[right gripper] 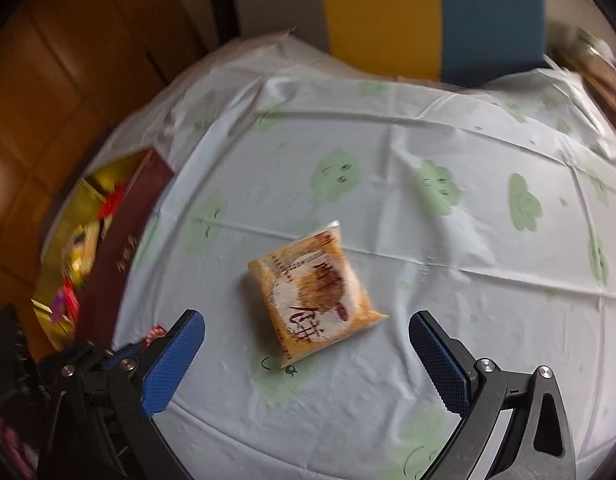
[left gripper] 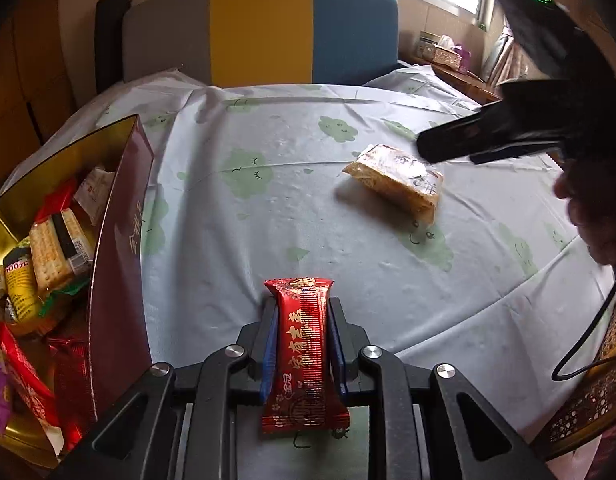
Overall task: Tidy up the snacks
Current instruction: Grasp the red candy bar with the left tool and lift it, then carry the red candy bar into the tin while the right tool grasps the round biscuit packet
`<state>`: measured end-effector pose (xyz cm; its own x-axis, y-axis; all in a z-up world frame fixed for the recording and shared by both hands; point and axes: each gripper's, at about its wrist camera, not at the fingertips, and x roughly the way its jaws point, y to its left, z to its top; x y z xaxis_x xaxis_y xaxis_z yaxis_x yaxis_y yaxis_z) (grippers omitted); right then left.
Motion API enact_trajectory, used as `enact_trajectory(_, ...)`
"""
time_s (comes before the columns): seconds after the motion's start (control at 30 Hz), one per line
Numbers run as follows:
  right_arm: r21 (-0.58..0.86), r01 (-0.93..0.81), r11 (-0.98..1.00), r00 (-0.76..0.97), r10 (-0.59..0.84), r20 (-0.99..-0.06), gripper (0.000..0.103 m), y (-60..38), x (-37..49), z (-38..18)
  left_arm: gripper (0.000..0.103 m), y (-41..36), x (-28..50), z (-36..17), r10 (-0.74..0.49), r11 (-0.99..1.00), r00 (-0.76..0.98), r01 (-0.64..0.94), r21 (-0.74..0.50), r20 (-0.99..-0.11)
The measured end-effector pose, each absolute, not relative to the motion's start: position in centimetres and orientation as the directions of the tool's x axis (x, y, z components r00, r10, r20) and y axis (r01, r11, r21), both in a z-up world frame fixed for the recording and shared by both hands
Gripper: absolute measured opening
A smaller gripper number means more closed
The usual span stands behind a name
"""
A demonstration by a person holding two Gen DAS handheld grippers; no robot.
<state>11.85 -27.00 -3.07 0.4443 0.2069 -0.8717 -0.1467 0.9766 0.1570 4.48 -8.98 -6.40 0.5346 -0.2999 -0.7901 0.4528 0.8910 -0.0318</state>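
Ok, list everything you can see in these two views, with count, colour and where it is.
Red snack packet: one, red with gold print, clamped in the left gripper.
Cake packet: one, orange-tan and white, lying alone mid-table.
Snack box: one, maroon outside, gold inside, at the table's left edge.
Boxed snacks: several, red, yellow, cracker-coloured, purple, piled inside the box.
Tablecloth: one, pale blue with green clouds, covering the table.
Chair: one, grey, yellow and blue, behind the table.
Tissue box: one, patterned, on the far right side table.
Left gripper: one, black with blue pads, shut.
Right gripper: one, black with blue pads, open above the cake packet.
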Motion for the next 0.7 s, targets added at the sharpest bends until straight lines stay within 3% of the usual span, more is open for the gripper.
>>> enact_trajectory(0.27,0.042,-0.228,0.973,0.372,0.127,-0.919,0.102,-24.2,15.2,-5.7,0.022,-8.8,4.1,-6.5,-0.312,0.892,0.551,0.45,-0.039,-0.774)
enact_trajectory(0.3,0.03,-0.228,0.973,0.36,0.113,-0.926,0.086,-24.0,15.4,-6.1,0.023,-8.8,4.2,-6.6,-0.314,0.893,0.552,0.448,-0.043,-0.772)
enact_trajectory(0.33,-0.019,-0.225,0.974,0.355,0.064,-0.933,0.059,-23.7,15.5,-6.4,0.023,-8.8,4.2,-6.6,-0.316,0.894,0.553,0.446,-0.046,-0.771)
enact_trajectory(0.7,0.077,-0.204,0.976,0.372,0.15,-0.916,0.062,-25.3,10.9,-7.1,0.022,-9.1,4.0,-6.3,-0.299,0.9,0.555,0.435,-0.035,-0.776)
